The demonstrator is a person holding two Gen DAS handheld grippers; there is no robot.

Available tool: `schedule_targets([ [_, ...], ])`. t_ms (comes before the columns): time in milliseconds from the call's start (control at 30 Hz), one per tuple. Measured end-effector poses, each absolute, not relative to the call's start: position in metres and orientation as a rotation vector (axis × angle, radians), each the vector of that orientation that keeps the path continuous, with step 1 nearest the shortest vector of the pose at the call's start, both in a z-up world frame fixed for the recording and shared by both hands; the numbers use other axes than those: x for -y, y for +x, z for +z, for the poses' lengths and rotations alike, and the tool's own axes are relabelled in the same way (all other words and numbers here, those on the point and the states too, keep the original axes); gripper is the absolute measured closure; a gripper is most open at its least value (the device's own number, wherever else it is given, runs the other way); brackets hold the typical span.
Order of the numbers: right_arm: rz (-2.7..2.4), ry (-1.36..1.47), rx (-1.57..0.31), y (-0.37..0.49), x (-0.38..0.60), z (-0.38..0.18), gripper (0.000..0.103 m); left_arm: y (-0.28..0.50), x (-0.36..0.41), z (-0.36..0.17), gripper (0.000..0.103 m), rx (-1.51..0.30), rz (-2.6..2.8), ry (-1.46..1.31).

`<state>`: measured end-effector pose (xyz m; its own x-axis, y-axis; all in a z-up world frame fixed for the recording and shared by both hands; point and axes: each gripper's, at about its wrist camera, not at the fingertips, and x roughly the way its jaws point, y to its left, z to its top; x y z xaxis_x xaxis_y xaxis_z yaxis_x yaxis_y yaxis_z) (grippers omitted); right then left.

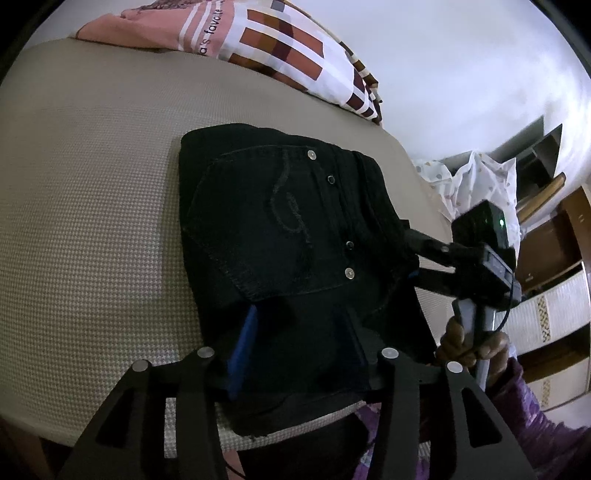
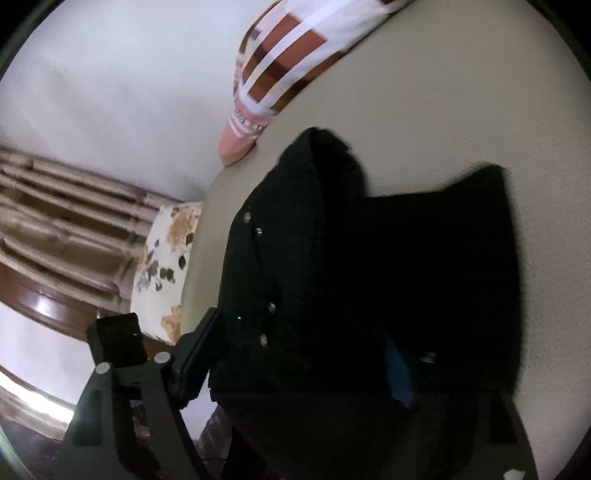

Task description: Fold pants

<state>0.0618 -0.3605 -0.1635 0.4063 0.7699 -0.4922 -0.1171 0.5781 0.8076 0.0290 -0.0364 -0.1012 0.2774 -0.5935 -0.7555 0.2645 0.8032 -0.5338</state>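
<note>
Left tongs (image 1: 295, 332): nearest us, jaws parted, astride the near edge of the folded black denim pants (image 1: 280, 229).
Right tongs (image 1: 413, 251): we see them parted at the pants' right edge, cloth between.
Pants: on our beige woven mattress (image 1: 92, 221).

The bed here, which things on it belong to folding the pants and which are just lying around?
Belongs to the job:
- black pants, folded on the bed
- left gripper, over their near edge
- right gripper, at their right edge

Just lying about:
- checked pillow
- pink garment
- floral cushion beside the bed
</note>
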Motion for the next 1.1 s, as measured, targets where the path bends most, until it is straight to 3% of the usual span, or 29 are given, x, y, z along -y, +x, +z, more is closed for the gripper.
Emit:
schedule_targets([
  [33, 0.635, 0.739, -1.015, 0.065, 0.354, -0.163, 0.035, 0.029, 0.037, -0.101, 0.053, -1.157, -0.586, -0.326],
  [67, 0.627, 0.72, -1.03, 0.068, 0.35, -0.164, 0.063, 0.029, 0.037, -0.1, 0.053, -1.156, -0.581, -0.32],
  [100, 0.6, 0.708, -1.062, 0.069, 0.348, -0.168, 0.075, 0.028, 0.036, -0.099, 0.052, -1.153, -0.58, -0.318],
  [167, 0.607, 0.793, -1.048, 0.065, 0.358, -0.172, 0.078, 0.028, 0.034, -0.098, 0.052, -1.15, -0.575, -0.323],
  [300, 0.656, 0.954, -0.951, 0.041, 0.37, -0.158, 0.08, 0.029, 0.027, -0.097, 0.052, -1.152, -0.546, -0.339],
  [400, 0.649, 0.987, -0.865, 0.009, 0.379, -0.139, 0.081, 0.03, 0.022, -0.096, 0.044, -1.149, -0.516, -0.342],
  [533, 0.531, 1.057, -0.792, -0.036, 0.421, -0.147, 0.081, 0.033, 0.017, -0.104, 0.042, -1.162, -0.503, -0.378],
  [700, 0.439, 1.169, -0.869, -0.05, 0.45, -0.202, 0.081, 0.035, 0.021, -0.12, 0.042, -1.206, -0.491, -0.386],
  [933, 0.522, 1.164, -0.822, -0.044, 0.444, -0.181, 0.081, 0.036, 0.028, -0.106, 0.042, -1.156, -0.491, -0.332],
  [1100, 0.495, 1.222, -0.894, -0.046, 0.443, -0.215, 0.078, 0.043, 0.045, -0.117, 0.042, -1.182, -0.492, -0.241],
])
